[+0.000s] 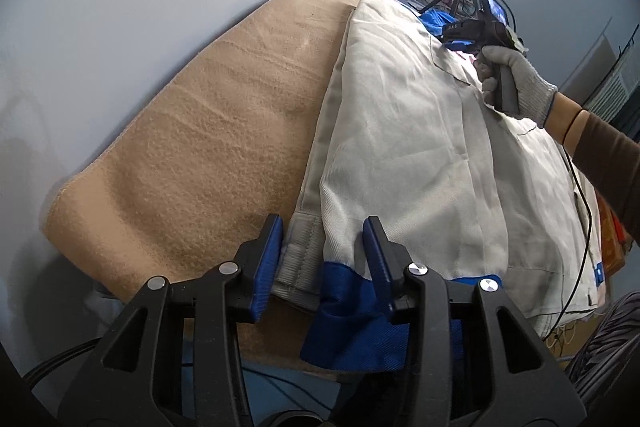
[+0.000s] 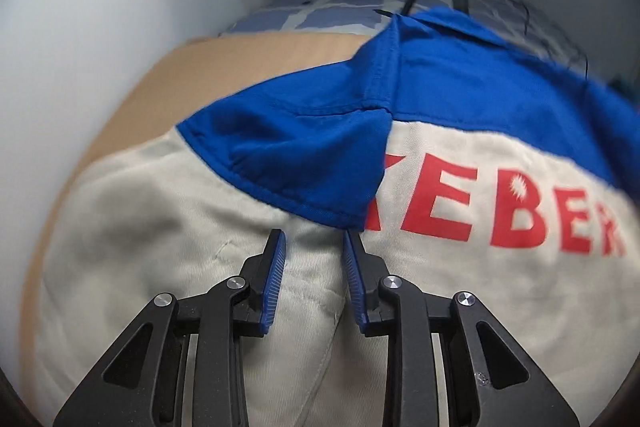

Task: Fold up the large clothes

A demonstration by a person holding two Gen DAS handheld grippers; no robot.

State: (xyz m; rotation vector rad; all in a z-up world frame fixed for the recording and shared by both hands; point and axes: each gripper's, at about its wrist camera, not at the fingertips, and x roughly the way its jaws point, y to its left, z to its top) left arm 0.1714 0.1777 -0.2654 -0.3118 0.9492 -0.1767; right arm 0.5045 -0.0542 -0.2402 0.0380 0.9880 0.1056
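Lying along a tan blanket beside the pale wall: the beige-and-blue jacket, with bare blanket showing to its left. Hovering at the jacket's near hem, the left gripper, jaws apart, hem and blue cuff between them, pads not visibly pressing. Further right, a gloved hand holding the right gripper. Showing only in the right wrist view: red lettering and jaws standing narrowly apart over beige cloth; gripping or not, cannot tell.
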